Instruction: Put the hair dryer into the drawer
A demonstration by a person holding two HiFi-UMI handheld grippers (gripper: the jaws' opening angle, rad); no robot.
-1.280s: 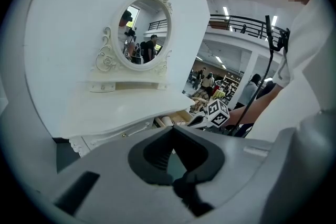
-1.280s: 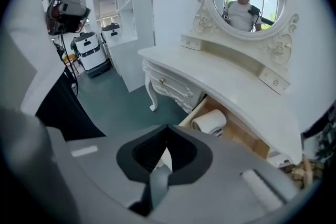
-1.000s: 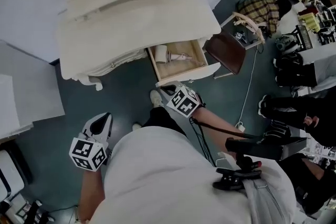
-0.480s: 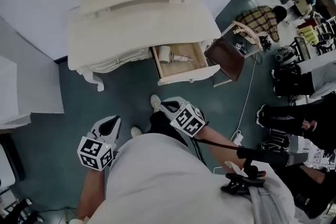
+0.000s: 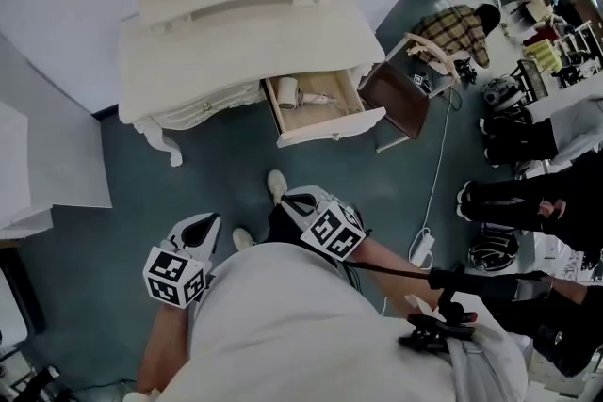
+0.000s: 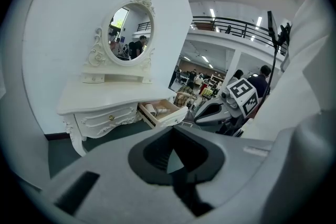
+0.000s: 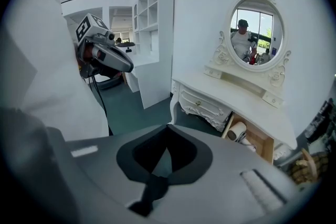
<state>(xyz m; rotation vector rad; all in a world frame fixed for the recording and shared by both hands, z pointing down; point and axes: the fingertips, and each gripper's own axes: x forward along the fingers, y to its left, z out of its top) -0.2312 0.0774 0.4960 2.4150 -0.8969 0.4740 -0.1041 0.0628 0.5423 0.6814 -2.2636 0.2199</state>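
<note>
The white hair dryer [image 5: 300,94] lies inside the open wooden drawer [image 5: 334,124] of the white dressing table [image 5: 245,24]. The dryer [image 7: 237,132] also shows in the drawer [image 7: 260,144] in the right gripper view, and the dryer [image 6: 152,109] in the left gripper view. My right gripper [image 5: 285,196] is shut and empty, well back from the drawer and close to my body. My left gripper [image 5: 209,219] hangs further left over the floor, its jaws together with nothing between them. Each gripper sees the other: the right gripper [image 6: 210,112] and the left gripper [image 7: 113,60].
A brown chair [image 5: 400,94] stands right of the drawer. A white shelf unit [image 5: 47,165] is at the left. A power strip with its cable [image 5: 421,248] lies on the green floor. People and cluttered benches fill the right side. An oval mirror [image 7: 257,39] tops the dresser.
Both grippers have drawn back from the dressing table toward my body. The right one, near the drawer front a second ago, is now farther from it. The dryer stays in the drawer.
</note>
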